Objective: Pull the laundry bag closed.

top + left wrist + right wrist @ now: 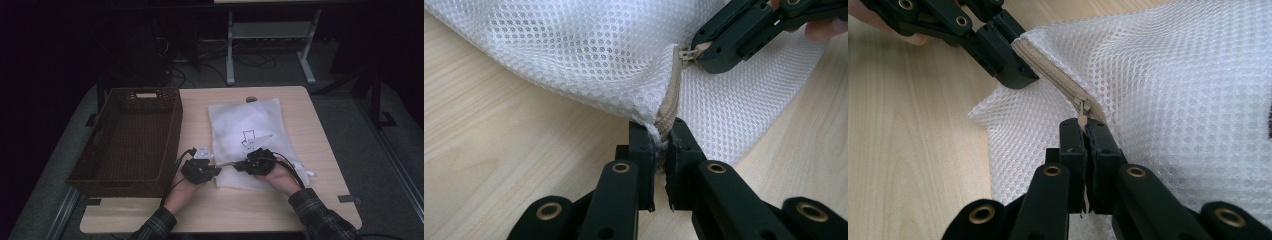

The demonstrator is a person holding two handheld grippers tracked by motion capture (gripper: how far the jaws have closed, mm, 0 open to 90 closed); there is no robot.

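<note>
Gripping the mesh bag's (247,137) zipper end (664,122), the left gripper (660,145) anchors; the right gripper (1084,135), clamped on the zipper pull (1083,107), lies along the zipper line.

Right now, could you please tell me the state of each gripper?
Left gripper: shut on the zipper end at the mesh bag corner.
Right gripper: shut on the zipper pull.

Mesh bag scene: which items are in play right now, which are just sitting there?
In play: white mesh bag; its beige zipper; zipper pull, pinched by the right gripper; left gripper, clamping the zipper's end.

Idle: brown wicker basket; table.
</note>
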